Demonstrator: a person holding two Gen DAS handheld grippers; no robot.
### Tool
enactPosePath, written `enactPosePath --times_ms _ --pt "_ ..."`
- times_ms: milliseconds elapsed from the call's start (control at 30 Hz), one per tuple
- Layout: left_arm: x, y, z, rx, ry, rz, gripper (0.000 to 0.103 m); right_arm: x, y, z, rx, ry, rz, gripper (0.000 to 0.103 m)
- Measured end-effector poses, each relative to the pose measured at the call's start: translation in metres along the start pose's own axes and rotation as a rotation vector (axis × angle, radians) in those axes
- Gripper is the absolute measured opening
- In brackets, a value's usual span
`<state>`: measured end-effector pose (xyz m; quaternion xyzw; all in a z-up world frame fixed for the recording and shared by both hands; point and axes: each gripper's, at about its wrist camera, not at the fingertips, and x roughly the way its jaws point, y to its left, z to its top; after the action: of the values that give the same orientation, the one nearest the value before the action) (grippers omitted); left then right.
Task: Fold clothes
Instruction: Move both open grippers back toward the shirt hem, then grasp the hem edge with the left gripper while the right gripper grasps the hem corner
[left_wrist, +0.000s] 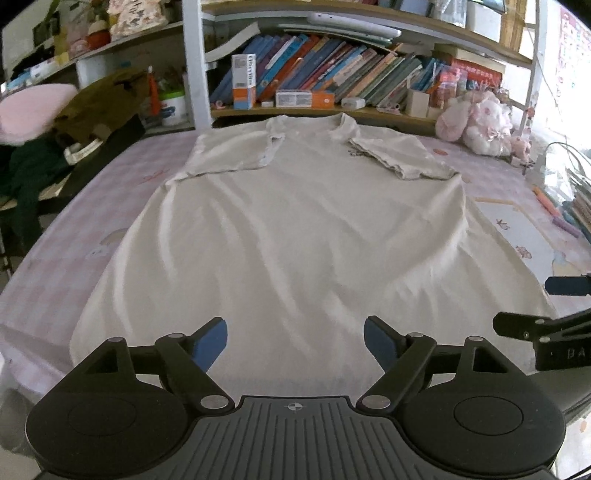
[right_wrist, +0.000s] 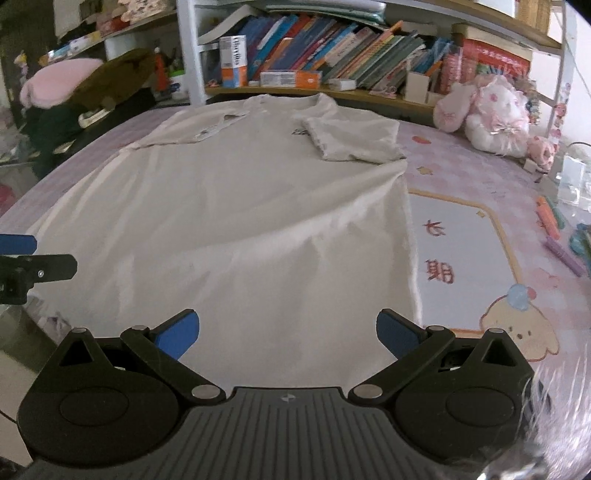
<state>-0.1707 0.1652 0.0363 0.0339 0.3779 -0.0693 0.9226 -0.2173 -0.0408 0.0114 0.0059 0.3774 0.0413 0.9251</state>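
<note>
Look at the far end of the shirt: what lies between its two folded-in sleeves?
Only the shirt's own chest, with a small dark print beside the right sleeve. Nothing else lies between it and the left sleeve. Both views show this.

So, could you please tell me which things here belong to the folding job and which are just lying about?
Belongs to the job:
- cream cotton T-shirt, spread flat, sleeves folded in
- left gripper, open
- right gripper, open

Lying about:
- pink and white plush toy
- row of colourful books
- orange marker pen

Both hand-held grippers (left_wrist: 295, 341) (right_wrist: 288, 332) wide open
</note>
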Motion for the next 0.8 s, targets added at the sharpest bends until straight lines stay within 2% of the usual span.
enactPosePath --times_ms 400,600,800 --pt "-0.003 0.010 -0.015 -0.060 0.047 -0.003 0.084 -0.006 0.005 -0.013 -0.005 0.026 0.004 0.103" --pt "-0.005 0.020 -0.017 -0.105 0.069 -0.018 0.084 -0.010 -0.002 -0.015 0.040 0.033 -0.004 0.103" --pt "-0.009 0.033 -0.019 -0.152 0.090 -0.028 0.084 -0.019 -0.017 -0.016 0.139 0.047 0.028 0.100"
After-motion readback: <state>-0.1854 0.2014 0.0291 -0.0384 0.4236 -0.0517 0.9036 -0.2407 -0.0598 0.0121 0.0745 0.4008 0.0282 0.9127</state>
